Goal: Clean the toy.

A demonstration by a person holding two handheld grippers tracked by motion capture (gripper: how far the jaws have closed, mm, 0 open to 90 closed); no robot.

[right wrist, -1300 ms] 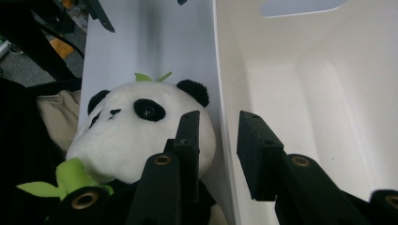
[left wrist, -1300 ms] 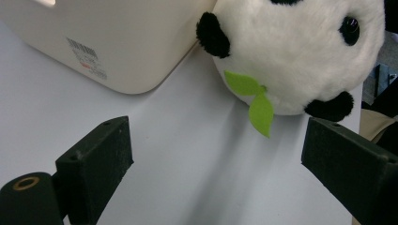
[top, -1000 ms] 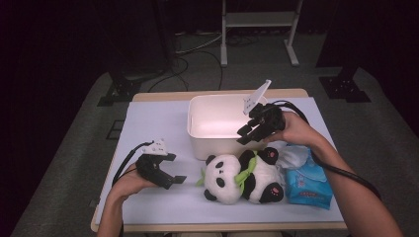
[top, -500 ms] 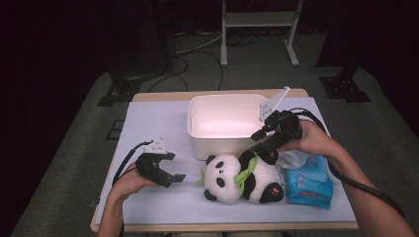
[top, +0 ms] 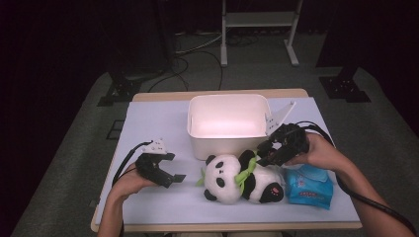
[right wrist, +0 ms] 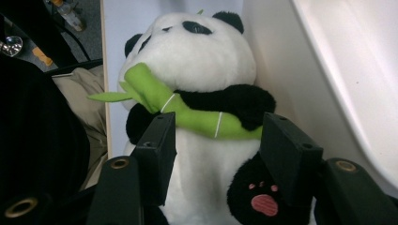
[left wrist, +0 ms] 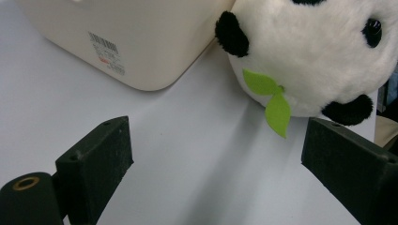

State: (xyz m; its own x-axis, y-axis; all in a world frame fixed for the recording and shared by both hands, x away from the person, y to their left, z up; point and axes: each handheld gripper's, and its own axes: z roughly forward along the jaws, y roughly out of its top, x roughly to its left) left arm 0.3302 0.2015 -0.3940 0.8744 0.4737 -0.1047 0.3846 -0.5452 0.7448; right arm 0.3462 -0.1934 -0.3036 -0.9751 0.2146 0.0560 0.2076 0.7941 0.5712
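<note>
Now my right hand-held gripper [top: 265, 154] hovers over the panda [top: 242, 178], jaws just opening and apart above its belly, gripping nothing. That panda lies just in front of the white bin [top: 227, 123]. My left hand-held gripper [top: 173, 174] rests wide open left of the bin.

A pale blue table [top: 153, 123] bears a white bin [top: 227, 123], plush panda [top: 237, 178] and blue tissue pack [top: 310, 187].

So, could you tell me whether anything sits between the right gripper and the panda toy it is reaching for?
Nothing visible does. The right gripper hangs just above the panda toy, jaws apart and lately opening, nothing between them. The white bin stands behind the toy, the blue tissue pack beside it.
</note>
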